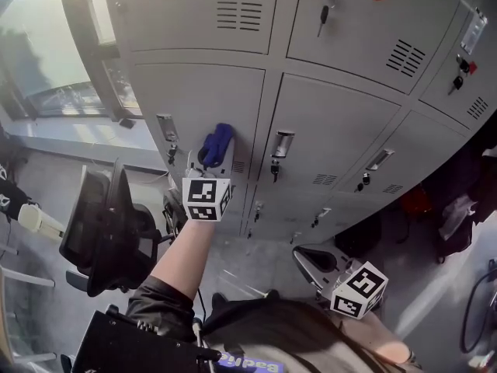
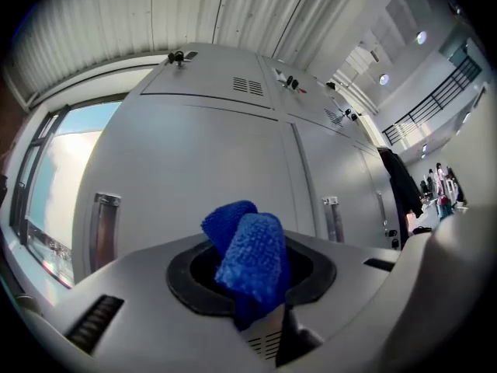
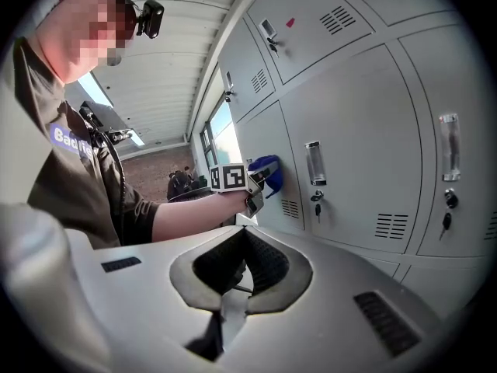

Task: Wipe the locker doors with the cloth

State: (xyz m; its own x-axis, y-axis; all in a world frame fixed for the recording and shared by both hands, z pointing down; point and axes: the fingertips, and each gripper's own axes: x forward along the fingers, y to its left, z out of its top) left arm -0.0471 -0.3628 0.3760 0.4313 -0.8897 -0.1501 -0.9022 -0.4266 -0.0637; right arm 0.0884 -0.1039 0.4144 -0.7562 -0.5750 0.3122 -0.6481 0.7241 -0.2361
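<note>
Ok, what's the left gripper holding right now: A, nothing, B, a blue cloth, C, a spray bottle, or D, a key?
B: the left gripper has its jaws shut on a folded blue cloth, raised in front of a grey locker door.

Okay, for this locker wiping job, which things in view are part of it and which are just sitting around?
Part of the job:
- blue cloth, clamped in the left gripper
- grey locker doors
- right gripper, shut and empty

Just around:
- black office chair
- key hanging in a lock
- dark clothing at the right
- window
</note>
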